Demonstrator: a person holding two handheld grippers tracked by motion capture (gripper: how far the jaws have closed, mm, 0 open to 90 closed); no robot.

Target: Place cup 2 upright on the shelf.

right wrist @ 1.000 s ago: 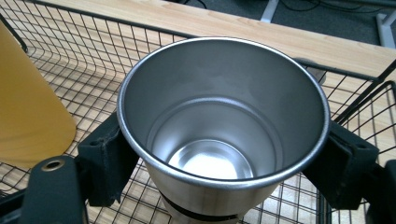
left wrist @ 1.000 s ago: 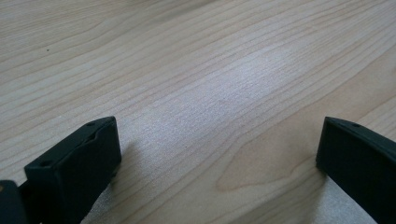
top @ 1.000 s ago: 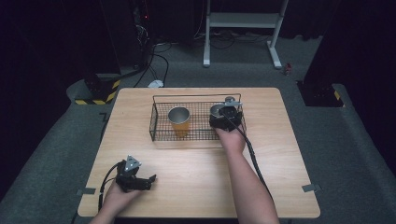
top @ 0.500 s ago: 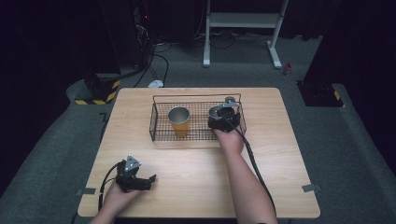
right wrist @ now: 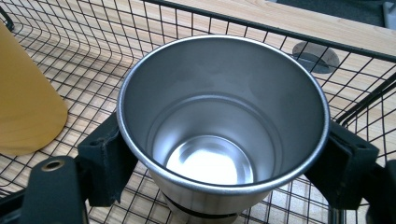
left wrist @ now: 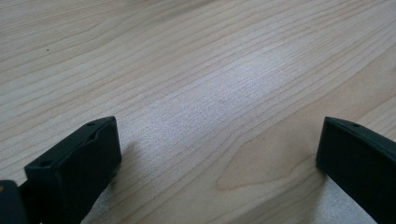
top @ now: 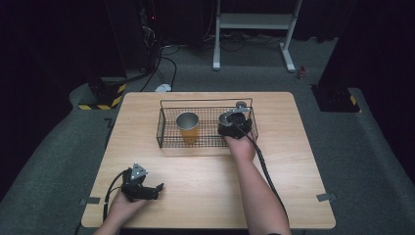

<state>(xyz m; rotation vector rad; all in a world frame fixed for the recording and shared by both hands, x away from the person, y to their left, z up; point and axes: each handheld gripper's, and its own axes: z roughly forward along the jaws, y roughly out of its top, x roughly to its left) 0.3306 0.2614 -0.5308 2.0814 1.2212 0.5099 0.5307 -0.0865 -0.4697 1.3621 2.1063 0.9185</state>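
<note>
Steel cup, clamped by right gripper, sits inside basket at frame centre; release remains. Left gripper rests spread.

The steel cup stands upright and empty, its shiny inside and round rim open to view, in the right end of the wire basket. The right gripper clamps its sides, one jaw on each. The orange cup stands upright near the basket's middle, apart from it.
</note>
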